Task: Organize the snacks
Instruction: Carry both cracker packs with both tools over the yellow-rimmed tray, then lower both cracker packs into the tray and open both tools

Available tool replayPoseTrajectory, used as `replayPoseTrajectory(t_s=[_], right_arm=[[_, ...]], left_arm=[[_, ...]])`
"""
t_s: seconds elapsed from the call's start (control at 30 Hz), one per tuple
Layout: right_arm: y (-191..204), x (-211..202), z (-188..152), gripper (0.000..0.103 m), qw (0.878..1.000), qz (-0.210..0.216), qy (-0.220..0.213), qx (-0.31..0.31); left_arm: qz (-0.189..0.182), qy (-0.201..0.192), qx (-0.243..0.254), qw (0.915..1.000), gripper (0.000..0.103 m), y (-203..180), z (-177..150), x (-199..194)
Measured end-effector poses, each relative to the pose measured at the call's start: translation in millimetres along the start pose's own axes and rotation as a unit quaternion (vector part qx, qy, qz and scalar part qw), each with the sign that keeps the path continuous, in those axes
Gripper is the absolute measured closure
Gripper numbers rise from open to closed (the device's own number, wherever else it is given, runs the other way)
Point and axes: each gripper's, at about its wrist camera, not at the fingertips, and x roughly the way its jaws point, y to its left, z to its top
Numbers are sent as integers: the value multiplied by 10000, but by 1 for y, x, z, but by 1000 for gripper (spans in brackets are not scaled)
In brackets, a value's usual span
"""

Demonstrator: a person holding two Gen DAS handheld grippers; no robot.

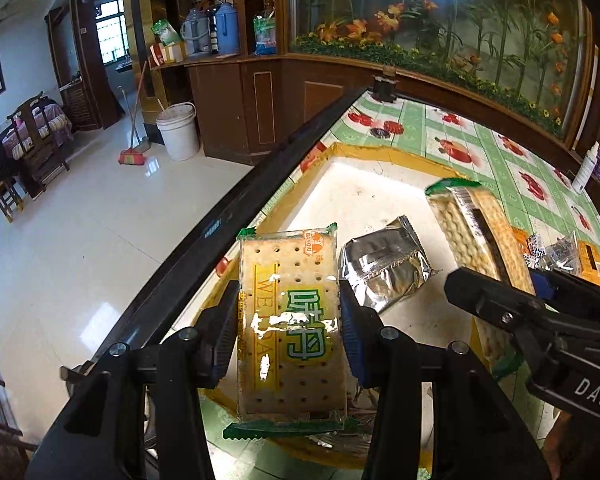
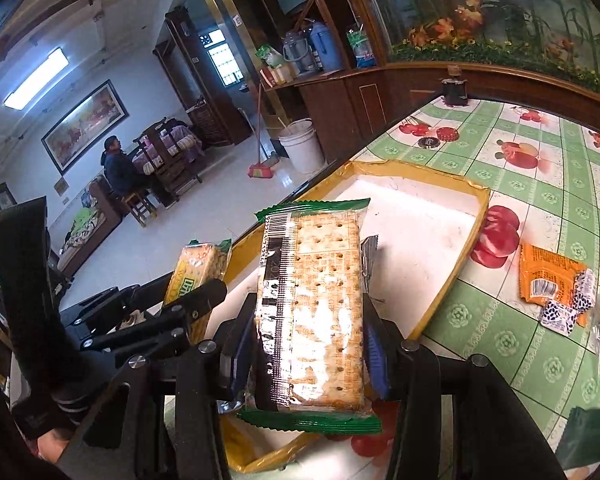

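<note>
foil packet [image 1: 384,266] in tray [image 1: 364,152], on table [image 1: 484,140]

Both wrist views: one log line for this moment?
left tool: holds cracker pack | right tool: holds second cracker pack | both over tray

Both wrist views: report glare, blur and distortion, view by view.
Left wrist view: glare patches wash out the print on the left gripper's cracker pack; the second cracker pack is slightly motion-blurred; fisheye bends the table edge. Right wrist view: glare whitens the film of the right gripper's pack; corners vignette black.
</note>
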Motion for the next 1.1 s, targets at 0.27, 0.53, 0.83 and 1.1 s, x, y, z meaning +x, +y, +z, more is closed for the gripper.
replayPoseTrajectory(t_s=[0.27,0.53,0.83,1.1], right_arm=[[-11,25,1,56,9997,-140,196,71],[-14,37,2,55,9992,-320,259,-15],[-6,39,3,52,9979,-524,264,-274],[-11,-8,7,50,9988,-442,-229,-31]], left_arm=[[-87,546,38,9985,58,-5,-2,29],[-154,852,12,9962,57,-6,-5,48],[-199,788,-231,9964,57,3,-4,40],[-285,384,-248,9985,45,2,4,10]])
